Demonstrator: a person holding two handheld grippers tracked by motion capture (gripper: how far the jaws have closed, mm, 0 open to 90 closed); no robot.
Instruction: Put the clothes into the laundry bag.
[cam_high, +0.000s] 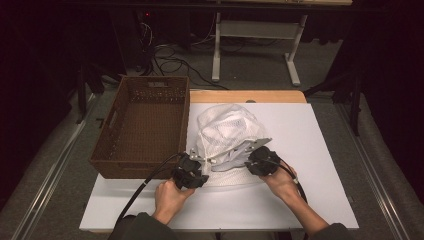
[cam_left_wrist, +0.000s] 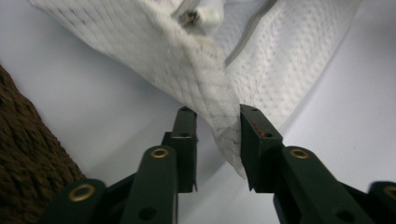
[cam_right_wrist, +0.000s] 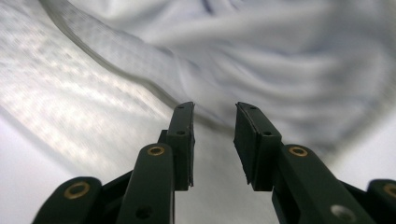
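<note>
We log the white mesh bag (cam_high: 227, 131) on the worktop (cam_high: 310, 140) just right of the brown basket (cam_high: 142, 125), with bare board to its right and near side. Left claw (cam_high: 196, 159) stands apart, a bag fold (cam_left_wrist: 219, 112) between its jaws against the right one. Right claw (cam_high: 253, 156) stands apart at the bag's edge; its own view shows pale cloth (cam_right_wrist: 280, 56) inside.

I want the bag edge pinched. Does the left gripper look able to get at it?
Probably yes: the left gripper stands open with the mesh bag edge already hanging between its jaws, nothing blocking.
</note>
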